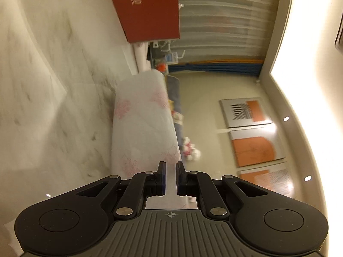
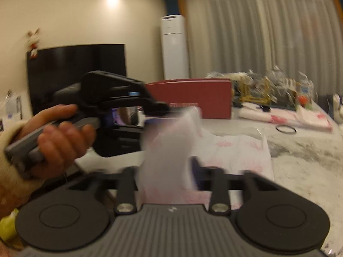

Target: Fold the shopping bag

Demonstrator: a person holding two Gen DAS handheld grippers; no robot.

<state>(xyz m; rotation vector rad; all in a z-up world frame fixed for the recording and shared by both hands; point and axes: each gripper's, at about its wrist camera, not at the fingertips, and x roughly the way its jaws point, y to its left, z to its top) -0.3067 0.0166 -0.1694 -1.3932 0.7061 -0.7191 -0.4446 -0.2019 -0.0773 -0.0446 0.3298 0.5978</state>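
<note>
A white plastic shopping bag (image 2: pixel 231 150) with pink flower prints lies partly on the marble table (image 2: pixel 310 160). One blurred end of it rises to my left gripper (image 2: pixel 165 113), which a hand (image 2: pixel 60 137) holds level over the table's left side. In the left wrist view the left gripper (image 1: pixel 170 177) is shut on a thin white strip of the bag (image 1: pixel 141 117), which stretches away from it. My right gripper (image 2: pixel 166 175) stands open. The lifted bag hangs loose between its wide-set fingers (image 2: pixel 195 171) and hides the left one.
A red box (image 2: pixel 193 96) stands at the back of the table, also in the left wrist view (image 1: pixel 150 10). More pink-printed bags (image 2: pixel 300 115), a black ring (image 2: pixel 286 129) and a heap of clutter (image 2: pixel 268 92) lie at the back right. A dark TV (image 2: pixel 75 68) is behind the left gripper.
</note>
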